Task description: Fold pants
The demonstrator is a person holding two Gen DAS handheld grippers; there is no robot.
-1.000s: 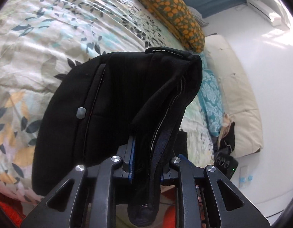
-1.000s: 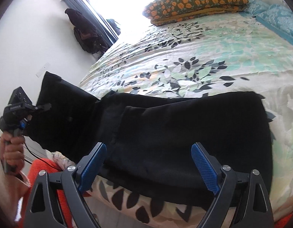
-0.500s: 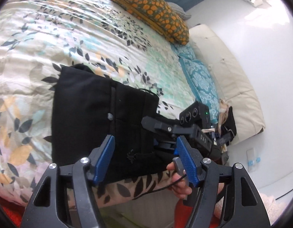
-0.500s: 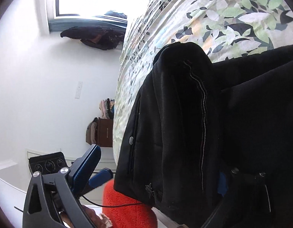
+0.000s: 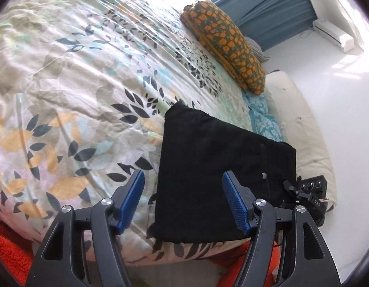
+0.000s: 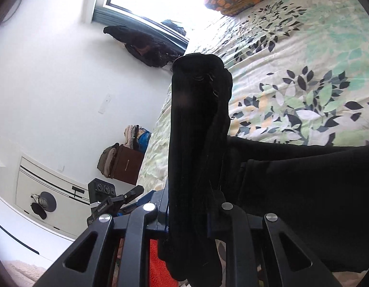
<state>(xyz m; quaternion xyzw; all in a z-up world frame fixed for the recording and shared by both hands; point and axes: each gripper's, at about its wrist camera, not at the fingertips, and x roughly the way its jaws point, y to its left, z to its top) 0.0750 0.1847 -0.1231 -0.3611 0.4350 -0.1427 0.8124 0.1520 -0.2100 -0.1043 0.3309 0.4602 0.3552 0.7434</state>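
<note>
Black pants (image 5: 222, 174) lie folded on the bed (image 5: 76, 83) near its edge, at 1 o'clock from left tongs (image 5: 184, 201), which are spread & empty. Right tongs (image 6: 189, 217) pinch a raised fold of pants fabric, w/ the rest at 3 o'clock.

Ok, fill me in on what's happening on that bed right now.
A person with a handheld gripper in each hand is folding black pants on a leaf-print bedspread. The right gripper is shut on a bunched edge of the fabric and lifts it off the bed. The left gripper is open, holds nothing, and hovers at the near edge of the bed, by the folded stack. An orange-patterned pillow lies at the far end.
</note>
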